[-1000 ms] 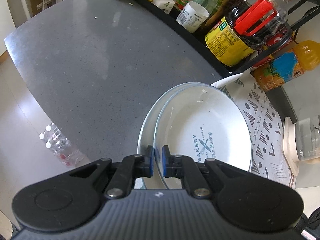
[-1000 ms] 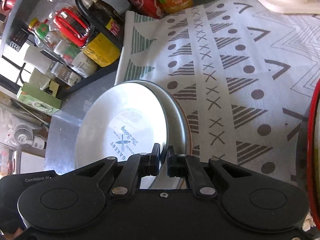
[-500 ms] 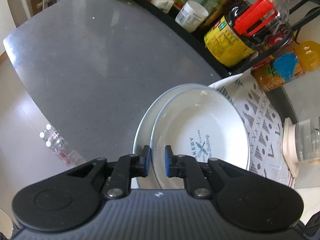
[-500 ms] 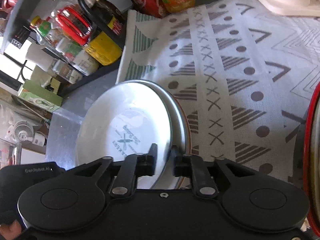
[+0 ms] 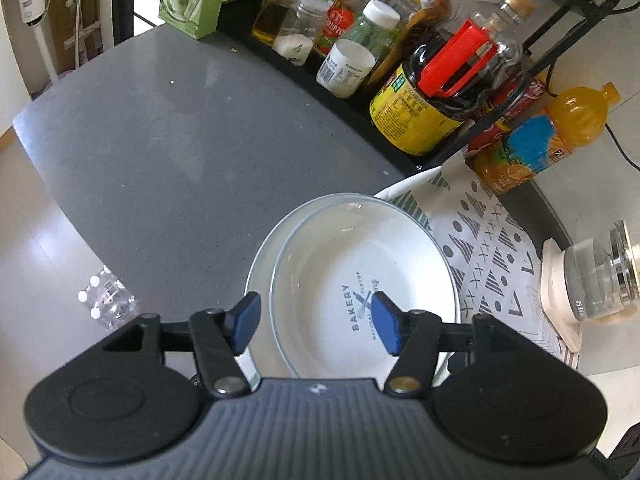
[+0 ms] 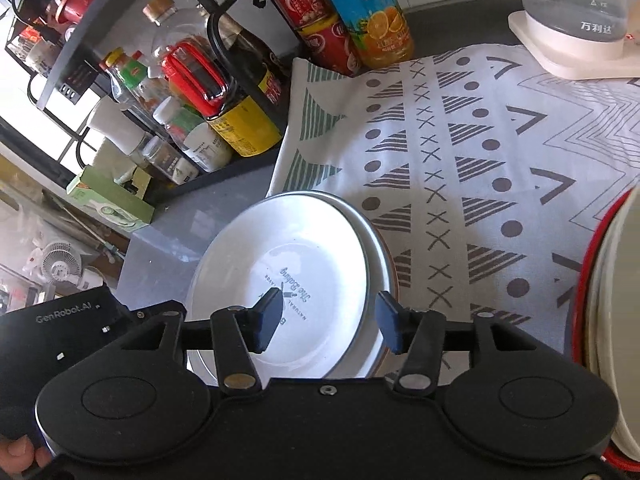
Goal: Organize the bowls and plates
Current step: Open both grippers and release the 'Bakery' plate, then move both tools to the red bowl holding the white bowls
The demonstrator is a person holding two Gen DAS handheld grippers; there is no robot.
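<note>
A white plate printed with "BAKERY" lies stacked on a second plate, half on the grey counter and half on the patterned cloth. My left gripper hovers over the stack's near rim with its jaws opening and its blue pads clear of the rim. From the opposite side, the same top plate shows under my right gripper, whose jaws are also opening, not pressing on the rim. A red-rimmed dish with a pale dish inside sits at the right edge.
A black rack of bottles and jars lines the back of the grey counter. An orange juice bottle and a glass kettle on a cream base stand by the patterned cloth. The counter edge drops to the floor at left.
Both grippers let go of the top plate's rim and opened wide. Both rose slightly, so the plates look a little farther below.
</note>
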